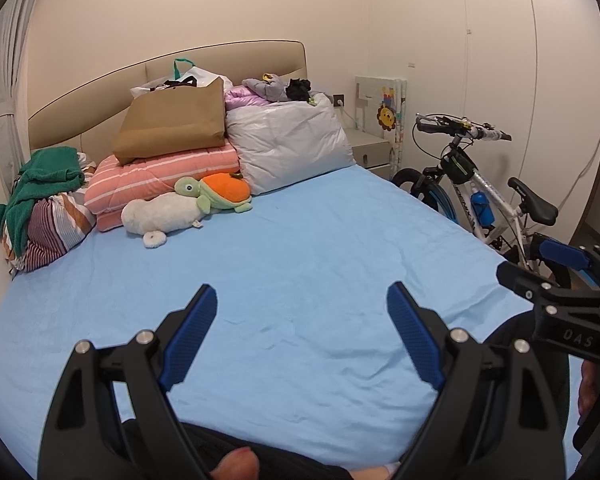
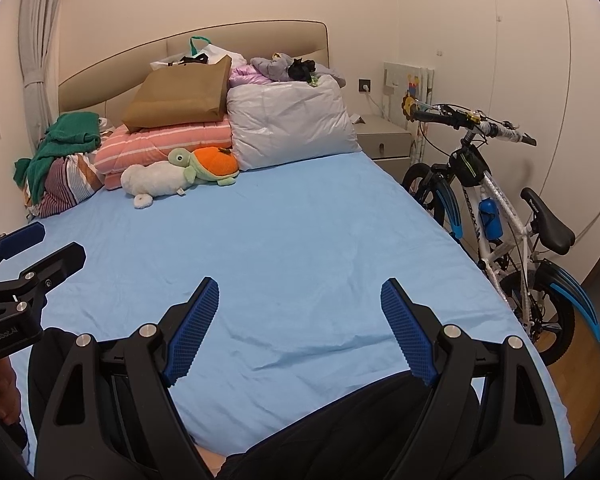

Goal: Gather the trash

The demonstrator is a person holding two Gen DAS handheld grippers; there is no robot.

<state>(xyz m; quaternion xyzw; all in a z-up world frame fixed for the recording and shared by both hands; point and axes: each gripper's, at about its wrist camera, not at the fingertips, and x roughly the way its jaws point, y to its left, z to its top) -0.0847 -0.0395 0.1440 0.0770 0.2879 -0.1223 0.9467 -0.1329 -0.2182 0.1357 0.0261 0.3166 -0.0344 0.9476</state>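
Over the foot of a bed (image 1: 300,240) covered in a light blue sheet, the left gripper (image 1: 302,300) hangs with its blue-padded jaws spread wide and nothing between them, only bare sheet showing in the gap; the right gripper (image 2: 300,294) stands the same way, wide apart and empty, just beside the left one, and each shows at the edge of the other's view. No loose trash can be made out on the open sheet; whether any lies among the things piled at the headboard (image 1: 220,60) cannot be told. That pile sits well away from both grippers: a brown paper bag (image 1: 176,120) leans on a folded pink striped quilt (image 1: 156,176), with a white plastic bag with a green handle (image 1: 192,74) behind it, a large grey-white pillow (image 1: 292,144) to the right topped by lilac and grey clothes, and a green towel (image 1: 44,176) draped over a striped bundle at the left. In front of the quilt lie a white plush toy (image 1: 160,216) and a plush turtle with an orange shell (image 1: 220,192), touching each other. Beside the bed on the right stand a nightstand (image 2: 384,140) and a white bicycle (image 2: 496,208) with a blue bottle in its frame. Dark trouser legs of the person fill the bottom of both views
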